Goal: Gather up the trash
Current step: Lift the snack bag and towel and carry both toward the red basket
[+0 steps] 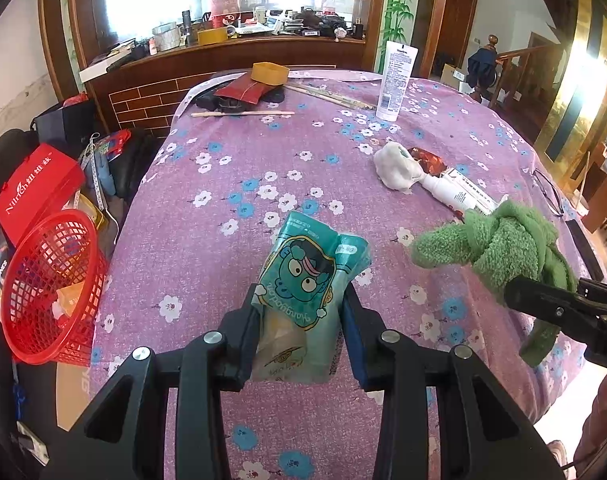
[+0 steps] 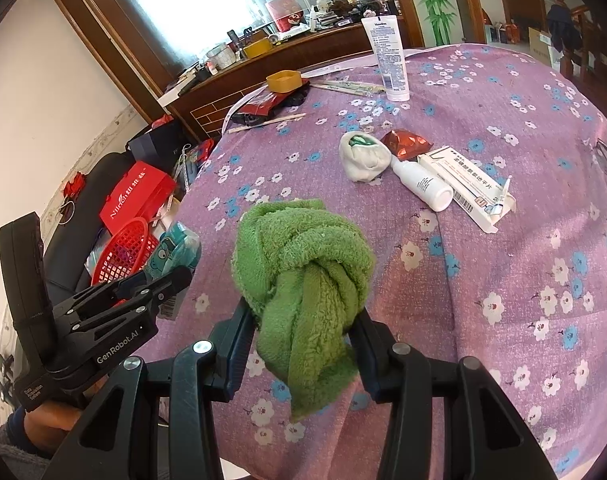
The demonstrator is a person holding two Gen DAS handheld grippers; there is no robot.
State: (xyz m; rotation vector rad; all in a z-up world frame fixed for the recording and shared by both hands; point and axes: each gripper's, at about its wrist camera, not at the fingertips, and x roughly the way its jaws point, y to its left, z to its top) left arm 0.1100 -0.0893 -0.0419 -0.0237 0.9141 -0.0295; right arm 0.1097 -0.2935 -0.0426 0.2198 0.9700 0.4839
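My left gripper (image 1: 299, 300) is shut on a teal cartoon tissue pack (image 1: 307, 280), held above the purple flowered tablecloth (image 1: 223, 184); the pack also shows in the right wrist view (image 2: 175, 252). My right gripper (image 2: 303, 312) is shut on a knotted green towel (image 2: 303, 264), which also shows in the left wrist view (image 1: 499, 244). A red mesh basket (image 1: 51, 284) sits off the table's left edge, with some paper inside. A crumpled white wad (image 2: 363, 158), a red-brown wrapper (image 2: 407, 142), a small white bottle (image 2: 421, 184) and a medicine box (image 2: 467, 188) lie mid-table.
A white lotion tube (image 2: 387, 56) stands at the far side. A yellow box (image 1: 269, 72), red pouch (image 1: 239, 90) and chopsticks (image 1: 243, 113) lie at the far left. A red carton (image 1: 35, 184) and bags crowd the floor left. Glasses (image 1: 547, 192) lie at the right edge.
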